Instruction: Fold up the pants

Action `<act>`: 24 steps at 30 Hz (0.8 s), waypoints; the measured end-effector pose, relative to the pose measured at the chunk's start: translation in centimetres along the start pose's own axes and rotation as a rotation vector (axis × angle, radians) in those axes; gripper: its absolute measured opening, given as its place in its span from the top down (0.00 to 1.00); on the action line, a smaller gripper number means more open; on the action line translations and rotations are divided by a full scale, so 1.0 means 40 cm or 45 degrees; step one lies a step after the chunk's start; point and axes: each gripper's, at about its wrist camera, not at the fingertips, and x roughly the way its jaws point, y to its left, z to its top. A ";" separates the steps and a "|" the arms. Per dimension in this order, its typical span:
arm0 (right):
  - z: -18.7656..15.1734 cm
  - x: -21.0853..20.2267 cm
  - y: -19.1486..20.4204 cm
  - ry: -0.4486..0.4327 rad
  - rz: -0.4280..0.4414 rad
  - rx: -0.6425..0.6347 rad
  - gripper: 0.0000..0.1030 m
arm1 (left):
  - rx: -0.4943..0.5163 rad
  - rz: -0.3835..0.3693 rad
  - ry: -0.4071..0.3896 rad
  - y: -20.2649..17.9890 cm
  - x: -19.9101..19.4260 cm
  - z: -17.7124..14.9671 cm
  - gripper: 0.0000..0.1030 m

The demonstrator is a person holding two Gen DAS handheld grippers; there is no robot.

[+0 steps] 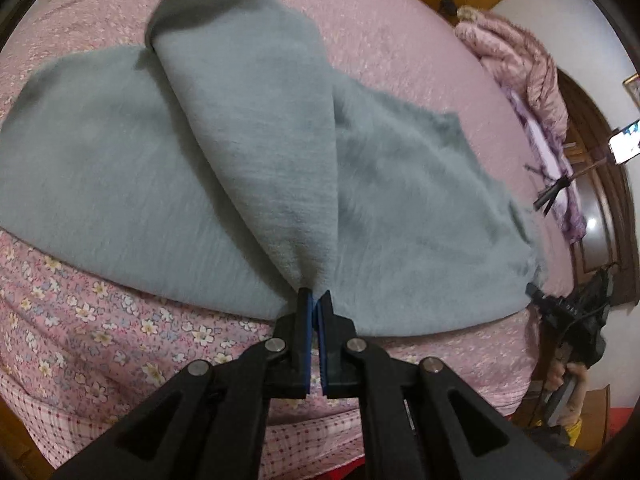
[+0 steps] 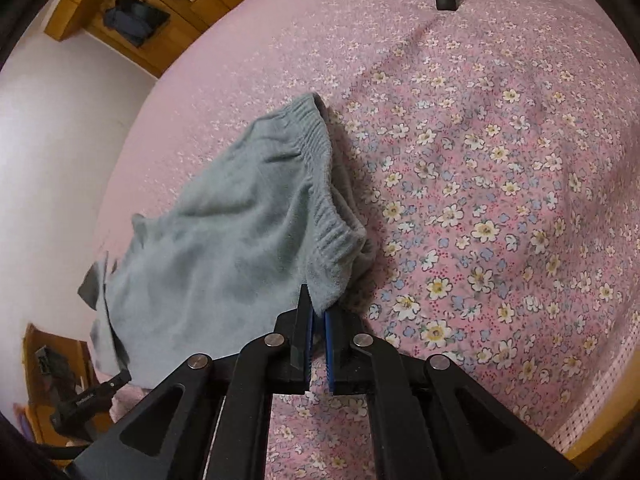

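Both tools clamped on grey pants [image 1: 248,148] over bed [image 1: 100,320]: L tool [image 1: 315,300] pinches leg hem, R tool [image 2: 319,312] pinches waistband corner.

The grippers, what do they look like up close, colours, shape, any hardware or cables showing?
Both the left gripper and right gripper are matte black plastic, with two narrow fingers that taper to a point and are lined with blue pads. Behind them, angled black linkage arms with triangular cutouts pivot on round silver pins. The left view shows the right gripper from outside, with a black cable trailing from it.
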 end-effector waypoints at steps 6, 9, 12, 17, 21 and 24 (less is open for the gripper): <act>0.002 0.020 0.063 0.043 -0.096 -0.061 0.85 | -0.034 0.028 0.069 0.026 0.027 -0.010 0.85; -0.006 -0.013 0.094 0.016 -0.154 -0.135 0.83 | -0.007 0.061 0.017 0.037 -0.017 -0.013 0.71; -0.008 -0.046 0.133 -0.027 -0.215 -0.235 0.82 | 0.026 0.082 -0.049 0.034 -0.065 -0.012 0.69; -0.011 -0.069 0.228 -0.067 -0.196 -0.354 0.75 | 0.041 0.125 -0.125 0.046 -0.113 -0.014 0.64; -0.011 -0.050 0.272 -0.018 -0.128 -0.415 0.74 | 0.040 0.133 -0.156 0.046 -0.124 0.001 0.61; -0.017 -0.006 0.318 0.031 -0.066 -0.444 0.74 | 0.036 0.138 -0.174 0.037 -0.119 0.029 0.60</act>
